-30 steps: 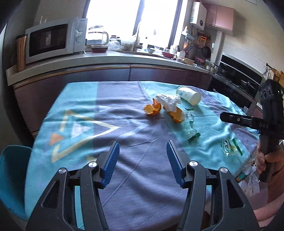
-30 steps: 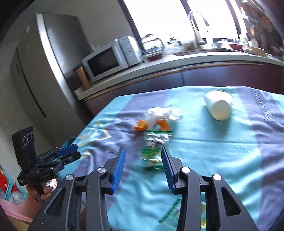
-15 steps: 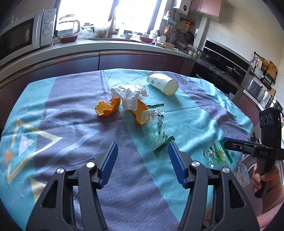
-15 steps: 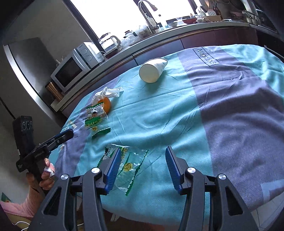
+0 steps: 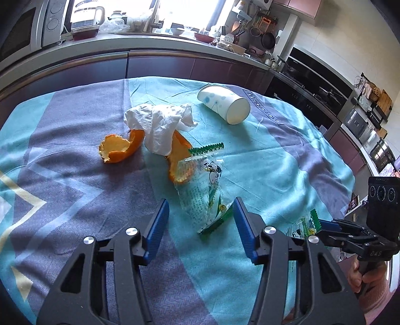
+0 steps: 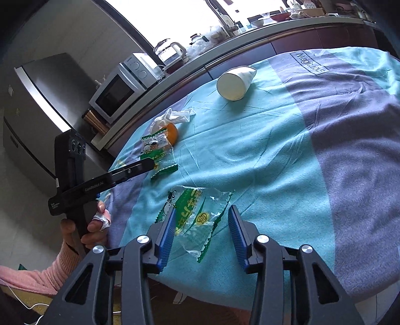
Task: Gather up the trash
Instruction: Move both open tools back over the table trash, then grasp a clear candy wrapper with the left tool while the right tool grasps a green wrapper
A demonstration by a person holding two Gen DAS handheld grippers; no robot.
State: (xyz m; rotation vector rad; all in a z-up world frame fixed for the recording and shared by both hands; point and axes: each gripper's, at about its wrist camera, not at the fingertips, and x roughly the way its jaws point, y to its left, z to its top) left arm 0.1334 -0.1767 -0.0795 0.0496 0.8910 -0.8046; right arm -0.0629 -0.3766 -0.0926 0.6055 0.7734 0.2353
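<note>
Trash lies on a blue and purple tablecloth (image 5: pixel 275 180). My left gripper (image 5: pixel 201 208) is open, its jaws either side of the near end of a clear green-printed wrapper (image 5: pixel 205 192). Behind it lie orange peels (image 5: pixel 117 150), a crumpled white tissue (image 5: pixel 160 125) and a tipped paper cup (image 5: pixel 225 103). My right gripper (image 6: pixel 201 220) is open over a second clear green wrapper (image 6: pixel 197 212) near the table edge. The first wrapper (image 6: pixel 153 145), tissue (image 6: pixel 175 116) and cup (image 6: pixel 235 82) also show in the right wrist view.
A kitchen counter (image 5: pixel 125 42) with a microwave (image 6: pixel 120 90), a kettle (image 5: pixel 85 18) and a sink runs behind the table. An oven (image 5: pixel 312 82) stands at the right. A fridge (image 6: pixel 37 105) stands at the left in the right wrist view.
Both grippers have moved forward and down toward the table. The left now brackets the first wrapper's end; the right now sits over the second wrapper. Both stay open.
</note>
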